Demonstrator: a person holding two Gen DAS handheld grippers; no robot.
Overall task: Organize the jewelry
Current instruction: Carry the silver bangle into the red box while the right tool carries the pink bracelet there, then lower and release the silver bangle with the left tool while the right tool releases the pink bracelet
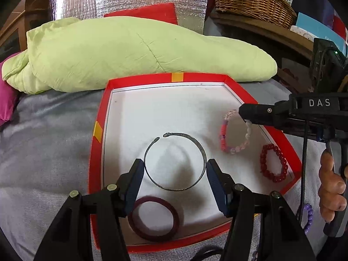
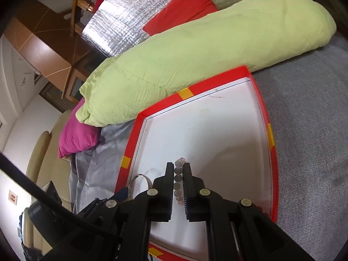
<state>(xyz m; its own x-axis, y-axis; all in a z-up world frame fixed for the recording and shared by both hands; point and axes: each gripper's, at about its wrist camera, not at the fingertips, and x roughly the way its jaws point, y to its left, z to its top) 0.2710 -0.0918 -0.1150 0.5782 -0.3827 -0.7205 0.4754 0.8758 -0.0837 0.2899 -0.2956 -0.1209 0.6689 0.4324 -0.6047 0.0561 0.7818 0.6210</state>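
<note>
Black left gripper (image 1: 175,174) has blue pads; right gripper (image 1: 244,114) reads "DAS".

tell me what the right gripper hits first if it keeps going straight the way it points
Probably the bare white floor of the red tray; the right gripper, shut on the pink beaded bracelet, points down at it. Depth is unclear.

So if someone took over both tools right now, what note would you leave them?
Left tool: pads against the metal bangle, over the tray.
Right tool: shut on the pink bead bracelet, also over the tray.
Done: maroon bangle and red bead bracelet lie in the tray.
Left: release both; purple beads lie outside it.
</note>
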